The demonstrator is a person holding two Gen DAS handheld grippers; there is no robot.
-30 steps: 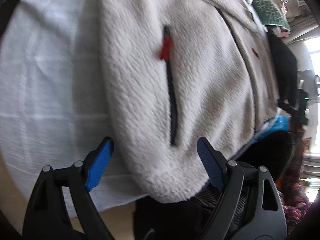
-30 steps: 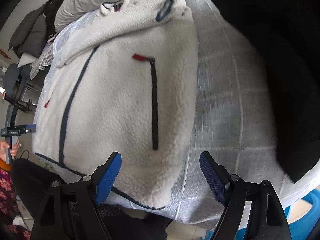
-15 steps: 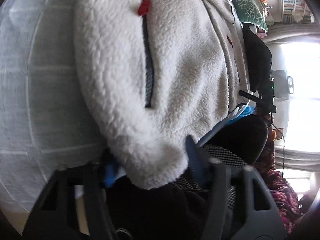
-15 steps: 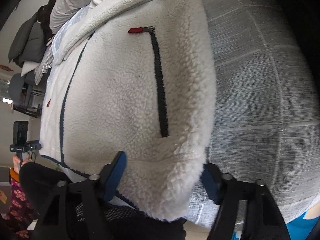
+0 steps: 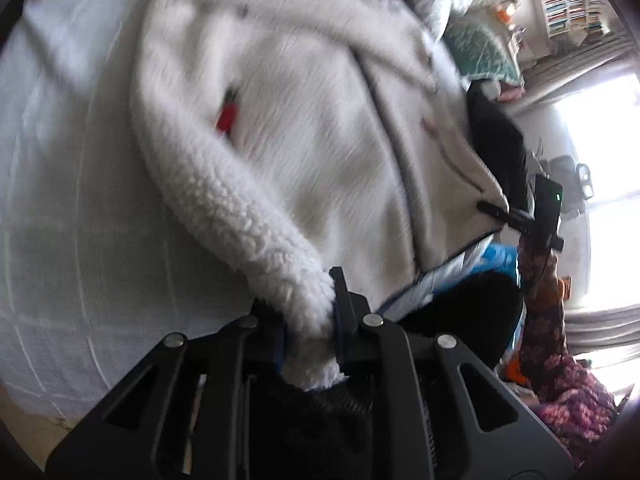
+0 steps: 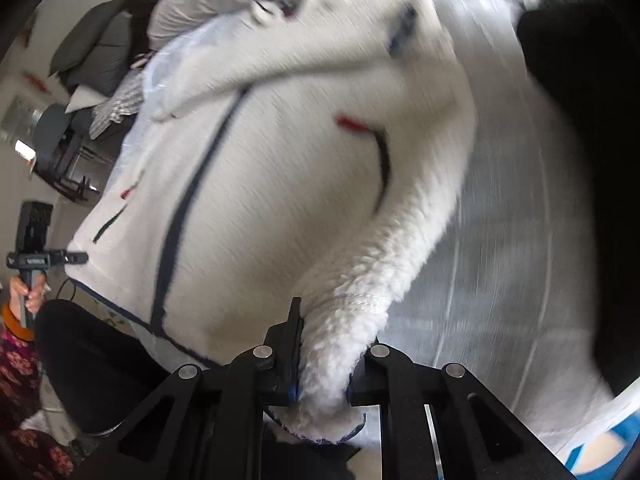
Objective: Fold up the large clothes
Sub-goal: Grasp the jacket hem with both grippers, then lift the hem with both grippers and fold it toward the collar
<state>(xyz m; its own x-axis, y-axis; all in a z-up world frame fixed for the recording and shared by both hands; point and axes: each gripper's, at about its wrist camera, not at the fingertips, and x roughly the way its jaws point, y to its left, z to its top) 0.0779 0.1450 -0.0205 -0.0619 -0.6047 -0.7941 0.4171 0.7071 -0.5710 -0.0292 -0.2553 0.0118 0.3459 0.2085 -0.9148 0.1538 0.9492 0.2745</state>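
Note:
A cream fleece jacket (image 5: 312,128) with dark zip trim and red zip pulls lies front-up on a white bed cover (image 5: 60,200). My left gripper (image 5: 308,320) is shut on the jacket's bottom hem corner, which is bunched between the jaws and lifted. In the right wrist view the same jacket (image 6: 280,200) fills the frame. My right gripper (image 6: 326,364) is shut on the other bottom hem corner, also raised off the cover (image 6: 500,280). Both views are motion blurred.
A black garment (image 6: 580,160) lies at the right of the bed. Pillows (image 5: 480,52) and grey cushions (image 6: 100,48) sit at the head end. A dark chair (image 5: 460,308) stands near the bed's foot.
Both grippers moved onto the hem corners and closed from wide open to shut on the fleece. The hem is now lifted and the jacket is being pulled.

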